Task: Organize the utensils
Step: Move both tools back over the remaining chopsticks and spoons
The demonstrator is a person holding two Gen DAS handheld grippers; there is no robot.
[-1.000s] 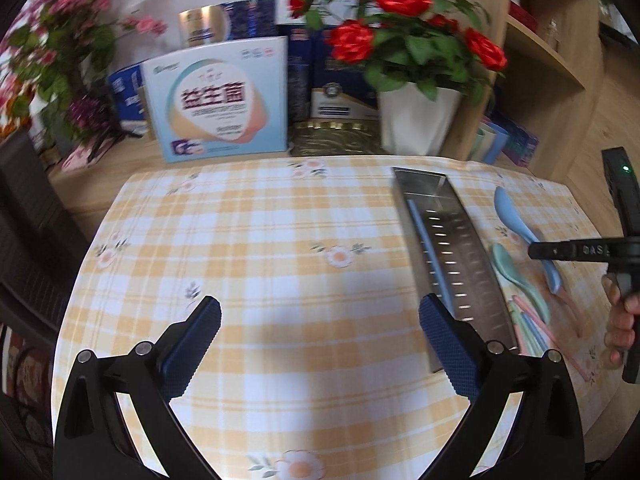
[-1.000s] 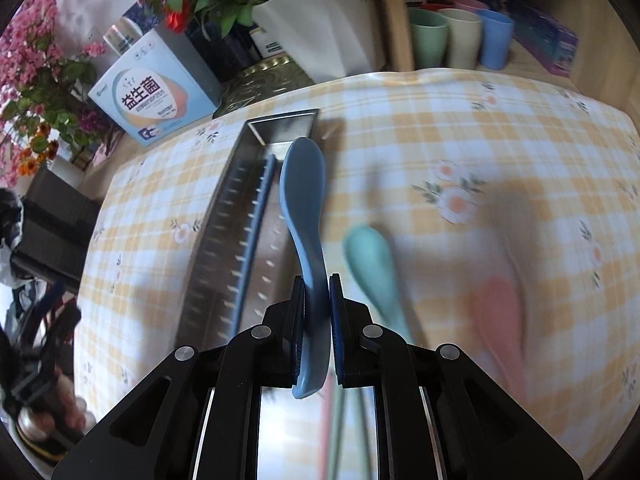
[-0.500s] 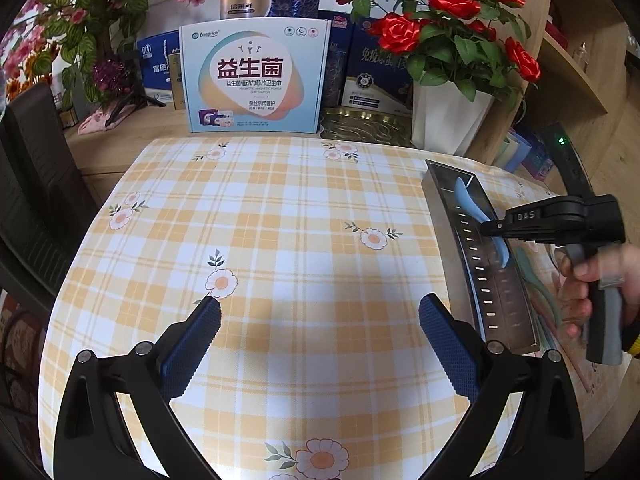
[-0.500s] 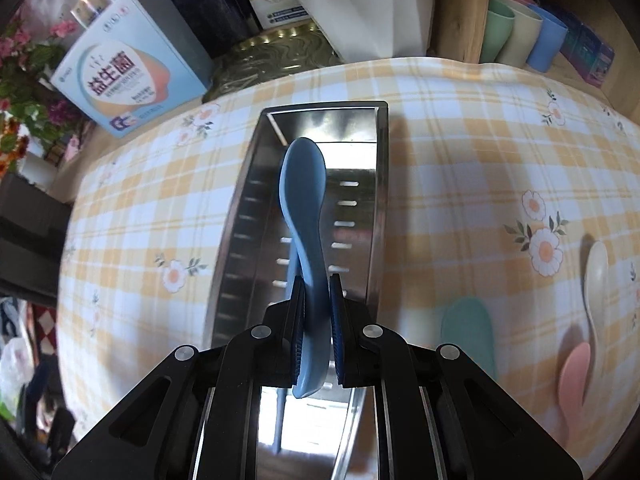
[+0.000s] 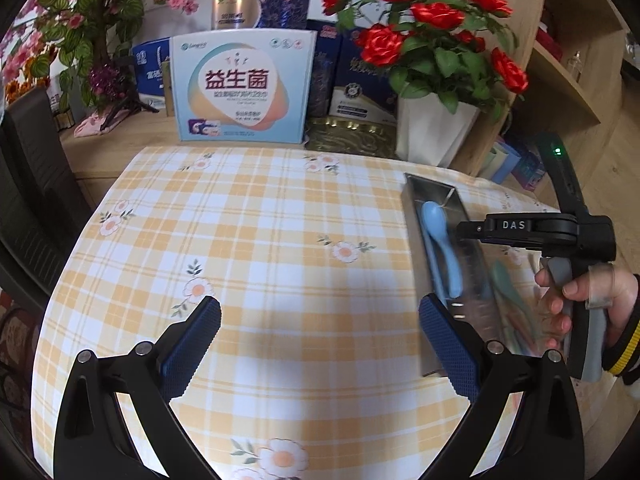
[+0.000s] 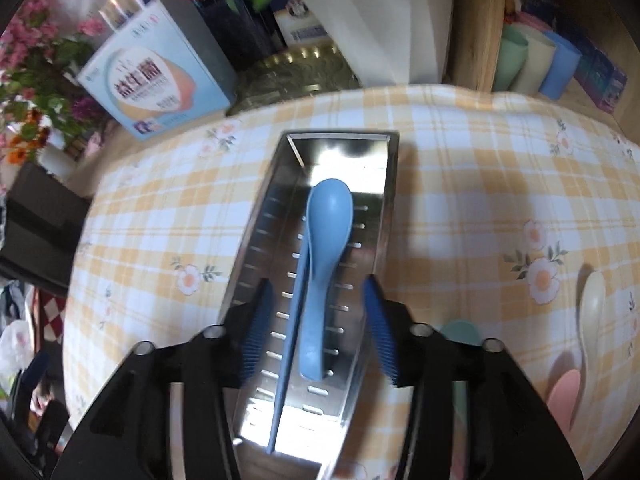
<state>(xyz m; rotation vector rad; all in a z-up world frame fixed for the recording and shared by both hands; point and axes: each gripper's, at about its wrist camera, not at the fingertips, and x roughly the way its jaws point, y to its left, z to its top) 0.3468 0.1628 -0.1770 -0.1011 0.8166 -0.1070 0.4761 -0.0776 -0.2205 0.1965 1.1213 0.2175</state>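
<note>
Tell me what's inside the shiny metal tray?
Inside the metal tray lies a blue spoon, and beside it a thin blue stick, maybe a chopstick. The tray's near end is hidden behind the right gripper, so anything there can't be seen.

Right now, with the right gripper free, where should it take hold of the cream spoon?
Probably the cream spoon mid-handle, from above, fingers across its width. It lies flat on the tablecloth, and its handle end runs beside the pink spoon, so stay nearer the bowl.

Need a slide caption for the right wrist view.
Open right gripper above blue spoon lying in the steel tray.
</note>
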